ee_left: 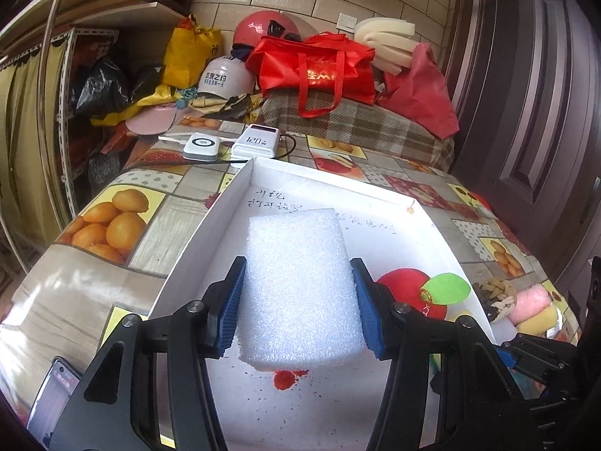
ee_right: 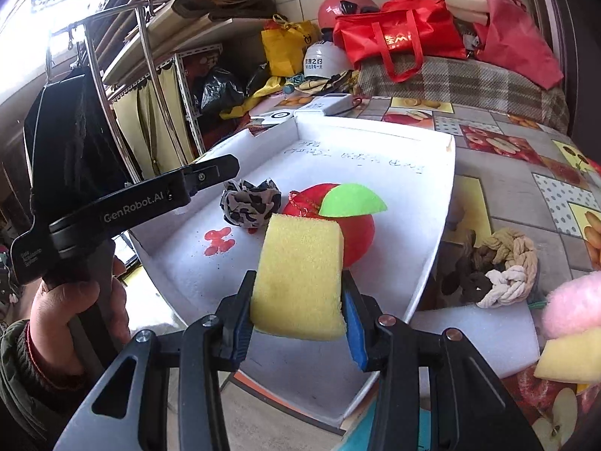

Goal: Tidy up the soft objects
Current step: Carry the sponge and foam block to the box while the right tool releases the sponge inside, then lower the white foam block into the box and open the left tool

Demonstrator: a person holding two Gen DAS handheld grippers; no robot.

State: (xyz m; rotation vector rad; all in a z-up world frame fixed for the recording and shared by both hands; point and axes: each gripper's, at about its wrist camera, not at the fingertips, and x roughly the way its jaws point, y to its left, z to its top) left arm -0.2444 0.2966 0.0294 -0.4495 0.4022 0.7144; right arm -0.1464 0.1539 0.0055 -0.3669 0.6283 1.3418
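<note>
Between the left gripper (ee_left: 298, 293) pads sits a foam block (ee_left: 298, 285); the right gripper (ee_right: 298, 310) pinches a sponge (ee_right: 298, 278), whose shallow-looking hold could slip beyond the box (ee_right: 432, 233).

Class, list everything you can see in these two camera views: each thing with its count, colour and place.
White foam block: 1, white, held over the box
Yellow sponge: 1, yellow, held over the box
White box: 1, white, on the table
Red apple toy: 1, red with green leaf, in the box
Patterned scrunchie: 1, black and white, in the box
Braided rope toy: 1, cream and brown, right of the box
Red bag: 1, far end
Left gripper: shut on the foam
Right gripper: shut on the sponge
</note>
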